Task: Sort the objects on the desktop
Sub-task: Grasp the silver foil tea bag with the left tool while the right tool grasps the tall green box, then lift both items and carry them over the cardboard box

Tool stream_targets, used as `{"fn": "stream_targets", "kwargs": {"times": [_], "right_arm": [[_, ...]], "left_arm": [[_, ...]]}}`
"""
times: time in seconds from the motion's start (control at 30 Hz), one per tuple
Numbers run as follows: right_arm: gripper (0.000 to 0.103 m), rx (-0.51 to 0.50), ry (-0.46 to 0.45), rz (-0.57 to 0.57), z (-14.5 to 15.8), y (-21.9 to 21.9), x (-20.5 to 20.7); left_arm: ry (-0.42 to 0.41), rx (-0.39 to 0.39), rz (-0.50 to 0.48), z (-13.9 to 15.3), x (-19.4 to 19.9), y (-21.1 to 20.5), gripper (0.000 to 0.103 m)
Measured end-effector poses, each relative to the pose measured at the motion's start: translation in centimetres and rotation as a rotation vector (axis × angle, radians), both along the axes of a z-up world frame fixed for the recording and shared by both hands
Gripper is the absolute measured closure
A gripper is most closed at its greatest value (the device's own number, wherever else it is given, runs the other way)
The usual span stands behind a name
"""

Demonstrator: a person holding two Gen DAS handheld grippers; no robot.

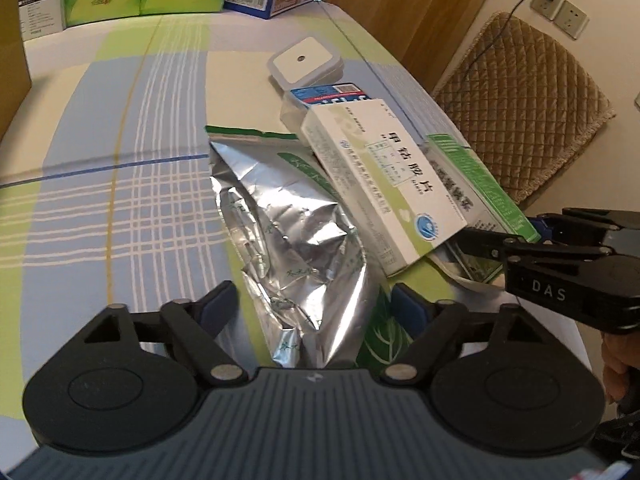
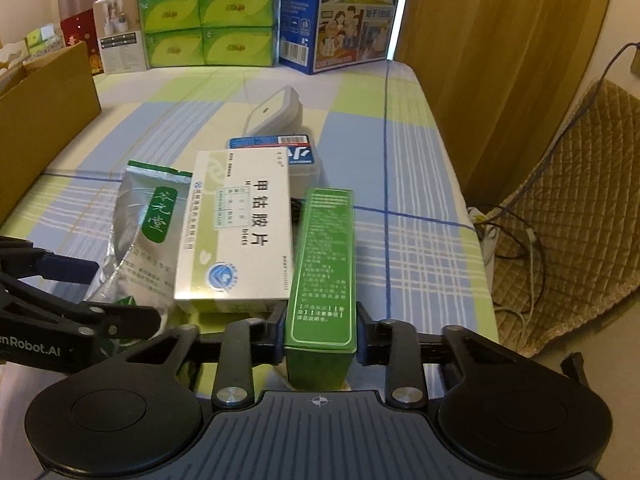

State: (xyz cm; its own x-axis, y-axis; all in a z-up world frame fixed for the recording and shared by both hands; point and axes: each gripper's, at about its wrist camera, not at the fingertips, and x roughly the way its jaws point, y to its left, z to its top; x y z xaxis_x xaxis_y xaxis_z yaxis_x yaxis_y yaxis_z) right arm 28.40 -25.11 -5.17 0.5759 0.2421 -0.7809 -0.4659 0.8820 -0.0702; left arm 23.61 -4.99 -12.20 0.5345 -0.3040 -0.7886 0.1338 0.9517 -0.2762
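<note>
The green box (image 2: 322,276) is clamped at its near end between the closed fingers of the right gripper (image 2: 320,338), lying lengthwise just beside the white medicine box (image 2: 236,232), near the right table edge. The white box is seen resting partly on the foil pouch (image 1: 296,232) and against a blue-labelled clear case (image 2: 290,152); behind that, a white square device (image 2: 274,110) is set. The left gripper (image 1: 316,304) is held wide open, its fingers straddling the near end of the pouch without pressing it. Sorting is judged barely started: all five items are bunched in one pile, nothing is seen moved to a separate spot, and only the green box is gripped so far. The cardboard box (image 2: 48,92) at the left may be a destination, but that cannot be told. The table is covered with a plaid cloth (image 1: 120,140) in blue, green and white. Green tissue packs (image 2: 208,12) and a blue carton (image 2: 340,16) are stacked at the far edge. A quilted chair (image 2: 568,184) with cables, a wall socket (image 1: 560,12) and a wooden panel are seen to the right.
</note>
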Motion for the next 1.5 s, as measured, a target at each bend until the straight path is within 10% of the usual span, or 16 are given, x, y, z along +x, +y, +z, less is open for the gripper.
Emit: {"fn": "stream_targets", "kwargs": {"times": [0.2, 0.67, 1.07, 1.5], "right_arm": [[0.075, -0.001, -0.014, -0.004, 0.8, 0.0, -1.4], [0.075, 0.146, 0.07, -0.053, 2.6, -1.3, -12.8], [0.054, 0.114, 0.087, -0.039, 1.8, -0.4, -13.3], [0.053, 0.088, 0.103, -0.018, 0.7, 0.5, -12.0]], "left_arm": [[0.013, 0.009, -0.025, 0.8, -0.9, -0.1, 0.055], [0.039, 0.127, -0.068, 2.9, -11.9, 1.6, 0.059], [0.026, 0.104, -0.006, 3.3, -12.2, 3.1, 0.034], [0.079, 0.133, -0.003, 0.7, -9.8, 2.4, 0.031]]}}
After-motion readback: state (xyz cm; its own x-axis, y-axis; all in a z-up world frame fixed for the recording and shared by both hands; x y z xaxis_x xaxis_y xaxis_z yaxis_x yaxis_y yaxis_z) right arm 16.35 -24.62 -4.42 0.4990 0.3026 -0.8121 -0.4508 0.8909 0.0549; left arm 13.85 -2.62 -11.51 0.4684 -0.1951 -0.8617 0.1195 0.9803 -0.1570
